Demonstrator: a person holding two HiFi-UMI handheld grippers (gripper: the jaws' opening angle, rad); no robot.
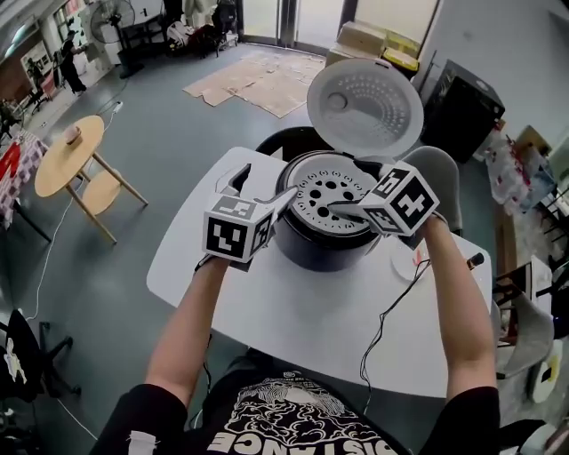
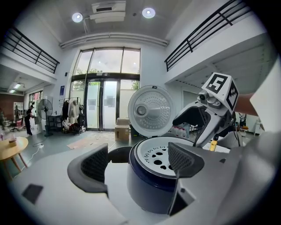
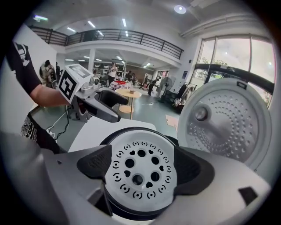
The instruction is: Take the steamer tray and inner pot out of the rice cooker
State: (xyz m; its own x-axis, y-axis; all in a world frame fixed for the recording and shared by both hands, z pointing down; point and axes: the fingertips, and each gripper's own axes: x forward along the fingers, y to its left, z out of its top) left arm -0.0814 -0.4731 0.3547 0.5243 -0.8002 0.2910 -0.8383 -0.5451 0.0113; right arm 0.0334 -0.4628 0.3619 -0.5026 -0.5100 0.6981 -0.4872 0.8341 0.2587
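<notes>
White steamer tray lies flat, holes up, inside the dark rice cooker on the table. Lid stands open, far side. Left gripper jaws wide, straddling the cooker's left rim. Right gripper jaws wide over the tray, empty.

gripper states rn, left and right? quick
Left gripper: open, empty, at the rice cooker rim.
Right gripper: open, empty, over the steamer tray.

Grey floor throughout, flattened cardboard spread near tall glass doors. Round wooden table off left, standing fan beyond. White walls, dark railings up high, round ceiling lights glowing.
</notes>
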